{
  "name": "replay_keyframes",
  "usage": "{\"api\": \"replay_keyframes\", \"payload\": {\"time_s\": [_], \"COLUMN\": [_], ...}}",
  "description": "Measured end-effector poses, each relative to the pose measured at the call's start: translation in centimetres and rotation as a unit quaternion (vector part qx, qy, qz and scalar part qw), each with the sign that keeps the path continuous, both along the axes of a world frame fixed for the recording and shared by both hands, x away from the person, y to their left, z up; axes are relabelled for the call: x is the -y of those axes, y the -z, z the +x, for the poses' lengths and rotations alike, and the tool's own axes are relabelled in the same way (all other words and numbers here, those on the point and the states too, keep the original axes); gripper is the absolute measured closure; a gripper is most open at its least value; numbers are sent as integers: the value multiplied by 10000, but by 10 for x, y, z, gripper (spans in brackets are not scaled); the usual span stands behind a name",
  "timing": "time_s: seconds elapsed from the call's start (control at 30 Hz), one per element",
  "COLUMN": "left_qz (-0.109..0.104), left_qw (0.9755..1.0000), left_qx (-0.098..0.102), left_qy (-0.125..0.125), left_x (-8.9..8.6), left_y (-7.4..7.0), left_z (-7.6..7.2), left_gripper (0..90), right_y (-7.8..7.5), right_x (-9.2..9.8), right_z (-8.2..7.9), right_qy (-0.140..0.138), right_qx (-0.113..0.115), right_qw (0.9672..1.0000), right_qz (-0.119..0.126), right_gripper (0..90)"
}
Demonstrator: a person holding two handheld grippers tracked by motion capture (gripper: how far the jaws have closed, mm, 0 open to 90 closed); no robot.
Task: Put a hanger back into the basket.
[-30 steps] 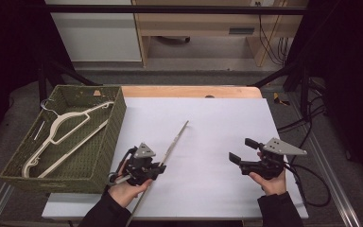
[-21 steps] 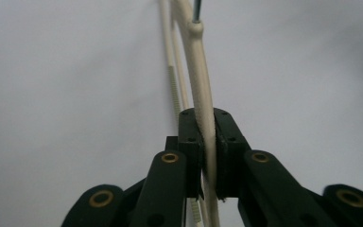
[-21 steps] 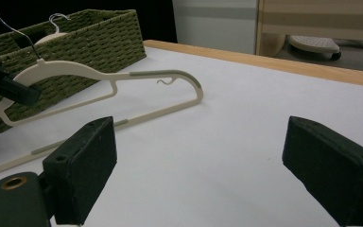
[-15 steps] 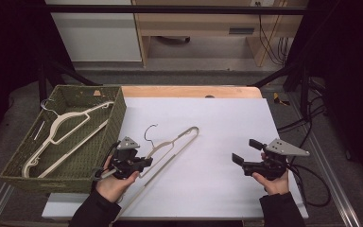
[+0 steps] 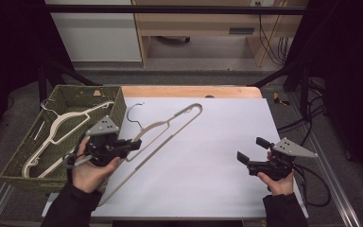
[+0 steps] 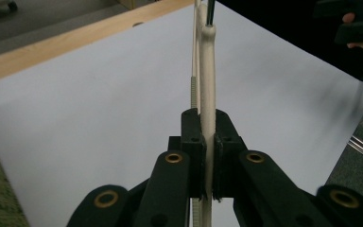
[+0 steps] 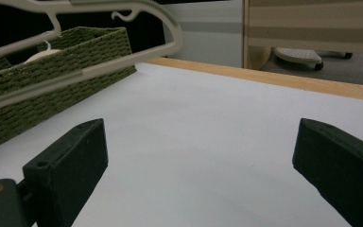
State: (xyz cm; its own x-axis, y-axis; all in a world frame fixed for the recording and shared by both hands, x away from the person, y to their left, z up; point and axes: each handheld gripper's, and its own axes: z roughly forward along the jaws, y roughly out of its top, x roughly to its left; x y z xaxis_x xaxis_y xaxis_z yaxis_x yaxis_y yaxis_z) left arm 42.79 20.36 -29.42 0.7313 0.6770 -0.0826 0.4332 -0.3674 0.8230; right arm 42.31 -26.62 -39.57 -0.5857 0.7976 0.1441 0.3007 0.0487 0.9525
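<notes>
A cream plastic hanger (image 5: pixel 170 124) with a dark wire hook hangs tilted over the white table cover, its hook toward the basket. My left gripper (image 5: pixel 134 143) is shut on the hanger's lower arm; in the left gripper view the cream bar (image 6: pixel 208 94) runs up from between the pressed jaws of the left gripper (image 6: pixel 207 142). My right gripper (image 5: pixel 251 148) rests low at the table's right side. Its jaws have just been opening and stand wide, with nothing between them. The right gripper (image 7: pixel 198 156) looks across at the lifted hanger (image 7: pixel 99 68).
A green woven basket (image 5: pixel 116 111) stands at the table's left with another cream hanger (image 5: pixel 64 125) inside. The white cover (image 5: pixel 208 161) spreads over the table, with a wooden edge (image 5: pixel 189 91) at the back. Cables trail at the right.
My left gripper has lifted the hanger off the table and swung it from edge-on toward the basket, hook now showing. The right gripper stays in place with its jaws wider.
</notes>
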Motion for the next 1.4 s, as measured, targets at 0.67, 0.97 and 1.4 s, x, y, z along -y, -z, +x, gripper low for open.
{"api": "replay_keyframes", "payload": {"time_s": [0.67,0.97,1.4], "left_qz": [141,232,313], "left_qw": [9981,9976,9948], "left_qx": [423,355,408], "left_qy": [-432,-552,-874], "left_x": [-104,-150,-197], "left_y": [-56,-50,-30], "left_z": [40,58,69], "left_gripper": [856,856,856], "right_y": [0,1,1], "right_x": [4,3,4], "right_z": [0,1,1], "right_qy": [22,24,35], "right_qx": [18,-25,-15], "right_qw": [10000,10000,10000], "right_qz": [1,-28,-18], "right_gripper": [32,30,30]}}
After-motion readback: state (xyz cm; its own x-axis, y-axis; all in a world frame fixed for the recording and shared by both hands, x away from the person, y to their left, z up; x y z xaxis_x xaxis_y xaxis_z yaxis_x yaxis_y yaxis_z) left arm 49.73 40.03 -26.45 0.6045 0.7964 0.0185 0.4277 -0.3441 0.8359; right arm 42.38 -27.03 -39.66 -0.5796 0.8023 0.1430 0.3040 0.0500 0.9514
